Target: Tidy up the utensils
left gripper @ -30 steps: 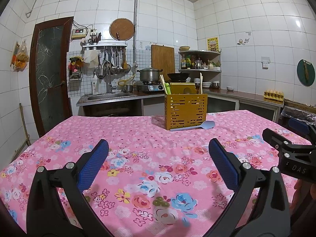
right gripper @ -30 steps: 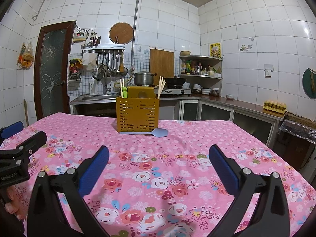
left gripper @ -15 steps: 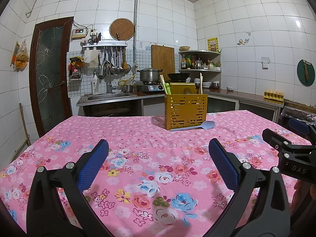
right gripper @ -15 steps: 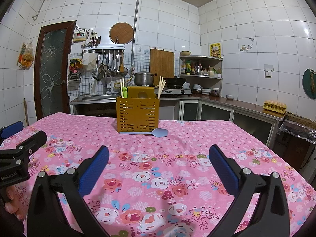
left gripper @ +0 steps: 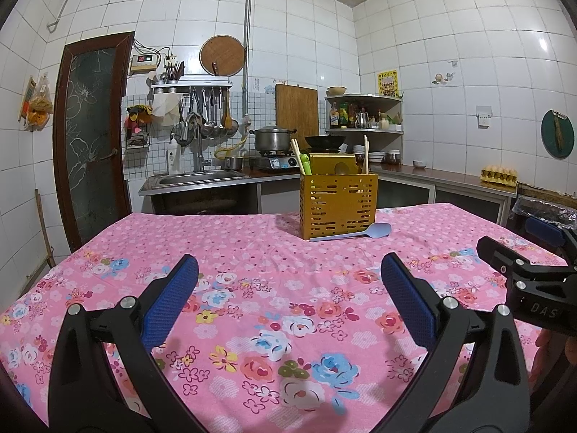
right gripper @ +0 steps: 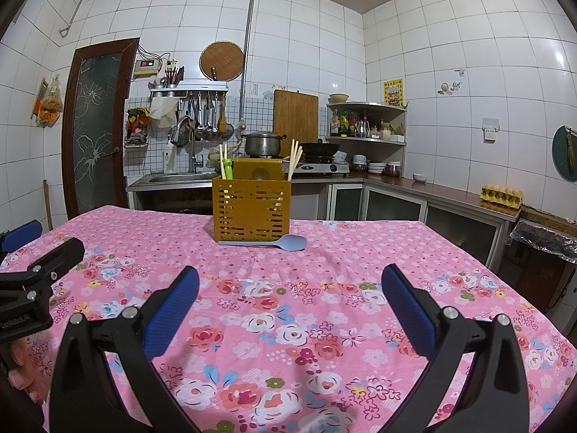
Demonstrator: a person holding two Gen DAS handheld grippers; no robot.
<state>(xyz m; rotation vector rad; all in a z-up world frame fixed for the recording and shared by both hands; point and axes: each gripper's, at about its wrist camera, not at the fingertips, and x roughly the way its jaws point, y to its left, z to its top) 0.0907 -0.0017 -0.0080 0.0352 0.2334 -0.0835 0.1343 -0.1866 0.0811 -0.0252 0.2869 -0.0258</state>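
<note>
A yellow slotted utensil holder point(left gripper: 338, 205) point(right gripper: 251, 209) stands on the pink floral tablecloth point(left gripper: 274, 288) point(right gripper: 324, 274) at the far side. It holds chopsticks point(right gripper: 295, 158) and a green utensil point(left gripper: 305, 164). A light blue spoon point(left gripper: 351, 234) point(right gripper: 267, 242) lies flat on the cloth just in front of the holder. My left gripper point(left gripper: 288, 303) is open and empty, above the near cloth. My right gripper point(right gripper: 290, 303) is open and empty too, beside it, and shows at the right edge of the left wrist view point(left gripper: 519, 270).
Behind the table runs a kitchen counter with a sink point(left gripper: 202, 178), a pot point(left gripper: 272, 139) on a stove and a wok point(right gripper: 319, 148). A corner shelf point(right gripper: 366, 122) holds bottles. An egg tray point(right gripper: 501, 193) sits on the right counter. A door point(left gripper: 93, 151) is at left.
</note>
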